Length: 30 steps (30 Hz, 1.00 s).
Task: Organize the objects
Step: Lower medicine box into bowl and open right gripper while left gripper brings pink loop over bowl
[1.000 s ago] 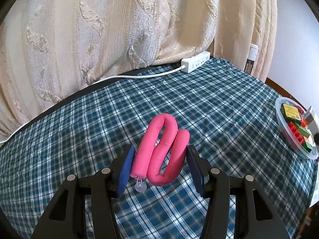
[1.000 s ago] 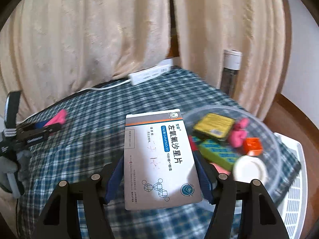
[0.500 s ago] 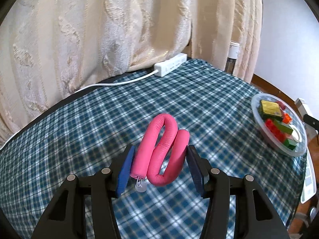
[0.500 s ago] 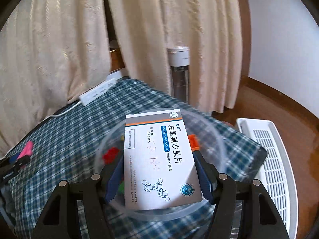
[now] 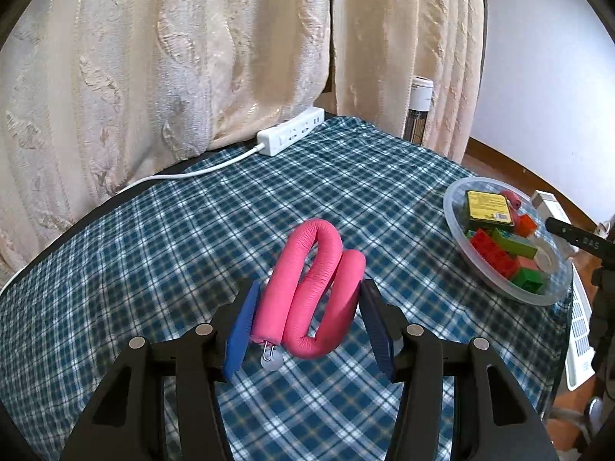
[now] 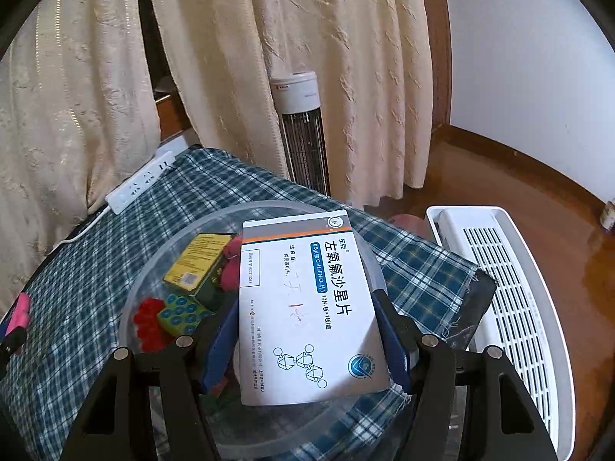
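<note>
Over the checked cloth, left wrist: my left tongs are gripping the bent pink foam roll above the table; clear bowl sitting far right.
Right wrist: my right tongs are clamping the white medicine box, hovering over the bowl of blocks.

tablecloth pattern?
Blue-green and white plaid tablecloth; clearest in the left wrist view.
</note>
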Available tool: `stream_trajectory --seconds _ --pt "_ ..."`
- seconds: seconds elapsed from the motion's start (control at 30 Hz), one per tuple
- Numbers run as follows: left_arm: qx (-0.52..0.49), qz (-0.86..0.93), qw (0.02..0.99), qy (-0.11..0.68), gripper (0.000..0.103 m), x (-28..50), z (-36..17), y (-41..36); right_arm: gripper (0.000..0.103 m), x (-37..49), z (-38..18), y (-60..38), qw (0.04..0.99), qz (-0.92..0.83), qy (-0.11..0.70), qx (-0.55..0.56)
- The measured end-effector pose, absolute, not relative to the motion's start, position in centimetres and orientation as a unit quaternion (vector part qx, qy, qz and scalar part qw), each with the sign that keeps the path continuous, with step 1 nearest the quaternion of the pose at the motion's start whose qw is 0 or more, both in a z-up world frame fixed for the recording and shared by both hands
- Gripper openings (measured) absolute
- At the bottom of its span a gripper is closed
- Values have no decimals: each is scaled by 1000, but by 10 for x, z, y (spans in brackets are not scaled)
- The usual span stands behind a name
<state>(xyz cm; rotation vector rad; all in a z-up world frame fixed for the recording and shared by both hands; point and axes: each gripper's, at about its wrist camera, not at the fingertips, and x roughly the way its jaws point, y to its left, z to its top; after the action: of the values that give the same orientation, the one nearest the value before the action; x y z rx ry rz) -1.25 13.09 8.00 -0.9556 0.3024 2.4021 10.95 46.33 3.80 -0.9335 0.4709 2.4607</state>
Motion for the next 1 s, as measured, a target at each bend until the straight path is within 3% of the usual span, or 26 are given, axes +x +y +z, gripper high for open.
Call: stream_trajectory --seconds 1.0 --pt "-373 873 289 120 54 7 74 176 69 92 25 472 192 901 185 -343"
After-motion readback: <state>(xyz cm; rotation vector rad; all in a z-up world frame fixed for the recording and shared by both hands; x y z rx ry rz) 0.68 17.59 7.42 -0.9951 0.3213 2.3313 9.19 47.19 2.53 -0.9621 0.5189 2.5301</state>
